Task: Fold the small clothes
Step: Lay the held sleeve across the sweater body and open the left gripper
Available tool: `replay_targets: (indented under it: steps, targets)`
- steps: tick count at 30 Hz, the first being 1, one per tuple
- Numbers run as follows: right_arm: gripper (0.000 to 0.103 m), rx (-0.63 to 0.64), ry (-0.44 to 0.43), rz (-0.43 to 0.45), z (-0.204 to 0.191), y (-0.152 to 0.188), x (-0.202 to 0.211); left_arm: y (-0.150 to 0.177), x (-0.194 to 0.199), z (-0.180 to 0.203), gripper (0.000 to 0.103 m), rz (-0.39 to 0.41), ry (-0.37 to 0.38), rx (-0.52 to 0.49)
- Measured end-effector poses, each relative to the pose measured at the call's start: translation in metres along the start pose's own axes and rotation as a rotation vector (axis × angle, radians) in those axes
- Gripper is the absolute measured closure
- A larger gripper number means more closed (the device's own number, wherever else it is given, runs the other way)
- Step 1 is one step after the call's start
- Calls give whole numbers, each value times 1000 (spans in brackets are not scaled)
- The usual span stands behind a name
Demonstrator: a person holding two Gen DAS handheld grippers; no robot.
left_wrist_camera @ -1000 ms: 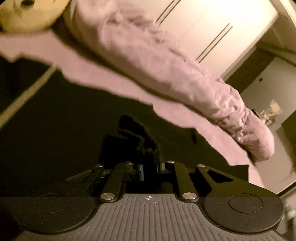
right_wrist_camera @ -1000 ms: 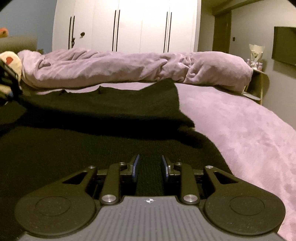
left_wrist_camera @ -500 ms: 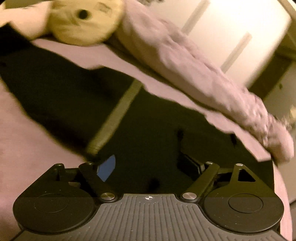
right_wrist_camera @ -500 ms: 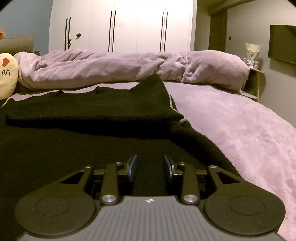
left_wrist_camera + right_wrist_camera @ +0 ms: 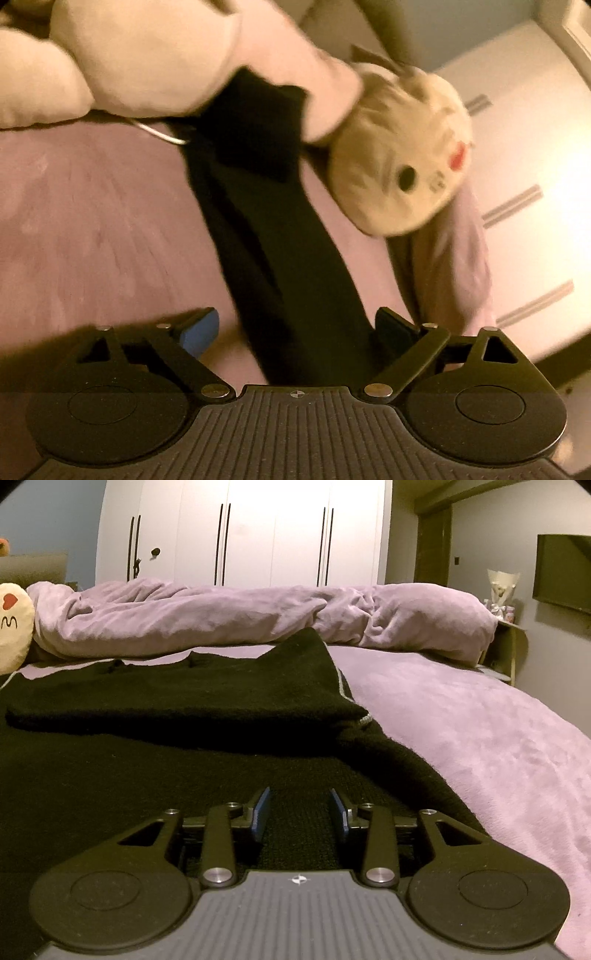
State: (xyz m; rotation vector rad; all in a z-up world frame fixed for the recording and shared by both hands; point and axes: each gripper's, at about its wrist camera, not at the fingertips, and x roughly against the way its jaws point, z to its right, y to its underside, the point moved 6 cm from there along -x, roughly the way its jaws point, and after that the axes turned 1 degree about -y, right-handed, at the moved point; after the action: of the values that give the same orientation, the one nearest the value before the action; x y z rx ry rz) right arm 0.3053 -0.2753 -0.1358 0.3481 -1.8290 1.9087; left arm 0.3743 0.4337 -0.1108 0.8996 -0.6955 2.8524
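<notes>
A black knit garment (image 5: 155, 738) lies spread on the purple bed, one part folded over onto its body with a pale zipper edge (image 5: 345, 694). My right gripper (image 5: 300, 814) rests low on the garment, jaws open, black knit between them but not clamped. In the left wrist view a long black sleeve (image 5: 280, 258) runs away across the bed. My left gripper (image 5: 295, 328) is wide open over the sleeve's near end, holding nothing.
A yellow plush toy (image 5: 399, 155) lies by the sleeve's far end, also at the left edge of the right wrist view (image 5: 13, 627). A pale pillow (image 5: 129, 62) sits behind it. A rolled purple duvet (image 5: 258, 616) lies across the bed's far side before white wardrobes (image 5: 240, 531).
My left gripper let go of the black fabric, opened wide and swung left to face the sleeve and plush toy. My right gripper opened a little wider, staying in place.
</notes>
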Motion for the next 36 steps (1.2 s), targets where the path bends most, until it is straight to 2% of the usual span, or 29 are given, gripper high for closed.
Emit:
replay_targets:
  steps: [4, 5, 7, 9, 10, 13, 15, 17, 19, 20, 22, 25, 28, 31, 33, 36]
  targets:
    - [67, 18, 15, 0, -2, 1, -1, -19, -22, -11, 26, -8, 15, 56]
    - [67, 22, 18, 0, -2, 1, -1, -23, -25, -12, 32, -10, 25, 62]
    - [67, 31, 25, 0, -3, 1, -1, -28, -30, -16, 47, -22, 38, 68]
    - [67, 38, 31, 1, -4, 1, -2, -31, -36, -22, 83, -52, 31, 71]
    - [67, 41, 34, 1, -5, 1, -2, -32, -40, -24, 87, -64, 32, 75]
    - [67, 48, 40, 1, -7, 1, -2, -33, -39, -28, 87, -52, 65, 52]
    - [67, 47, 40, 3, -6, 1, -2, -33, -42, -28, 77, -40, 61, 38]
    - [67, 47, 40, 4, -6, 1, -2, -35, -44, -29, 72, -32, 71, 69]
    - [67, 48, 40, 3, -6, 1, -2, -36, -43, -27, 76, -26, 70, 84]
    - [67, 49, 41, 3, -7, 1, -2, -37, -41, -24, 92, -21, 48, 54]
    - [67, 49, 41, 3, -7, 1, -2, -36, -30, -8, 91, 17, 3, -57]
    - [67, 46, 39, 4, -7, 1, -2, -26, -5, 45, 92, 80, 51, -306]
    - [67, 42, 37, 7, -7, 1, -1, 5, 25, 113, 92, 99, 135, -542]
    - [67, 31, 30, 9, -5, 2, -1, 63, 59, 181, 92, 93, 252, -776]
    - [67, 17, 20, 11, -3, 2, -1, 115, 78, 220, 92, 40, 359, -891]
    - [67, -8, 2, 13, 1, 3, -1, 202, 92, 254, 90, -26, 428, -1069]
